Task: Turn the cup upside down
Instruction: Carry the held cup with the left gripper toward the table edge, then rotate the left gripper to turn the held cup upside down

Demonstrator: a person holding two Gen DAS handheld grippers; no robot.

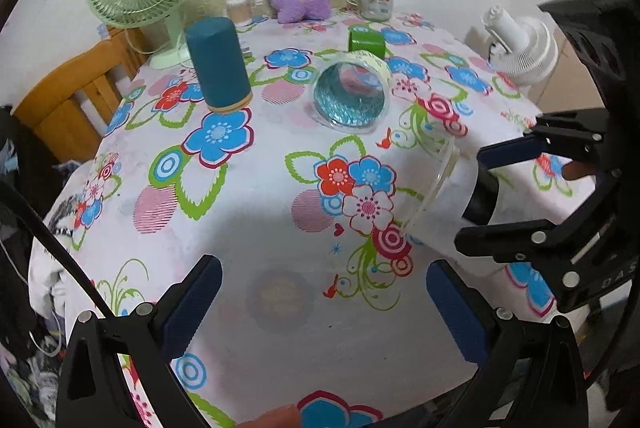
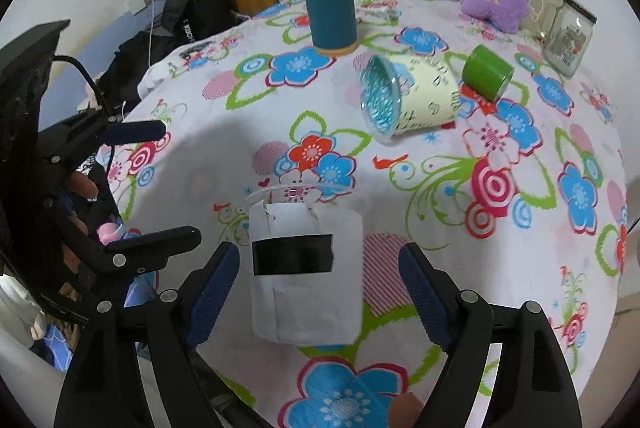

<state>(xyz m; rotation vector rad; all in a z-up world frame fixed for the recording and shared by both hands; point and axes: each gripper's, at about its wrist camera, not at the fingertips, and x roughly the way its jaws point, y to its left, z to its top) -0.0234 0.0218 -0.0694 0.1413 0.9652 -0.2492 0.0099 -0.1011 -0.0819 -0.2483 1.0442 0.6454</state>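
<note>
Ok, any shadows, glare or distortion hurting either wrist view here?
Left wrist view: heavy fisheye bulge, a broad soft shadow over the near tablecloth, and the clear plastic cup nearly vanishes against the print. Right wrist view: same bulge, shadow around the cup, its white label sharp; no strong glare in either.

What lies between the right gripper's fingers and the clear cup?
Nothing. In the right wrist view the clear cup sits between the open right gripper fingers, with only floral tablecloth in the gaps on either side.

clear glossy plastic cup with matt paper label; cloth tablecloth.
</note>
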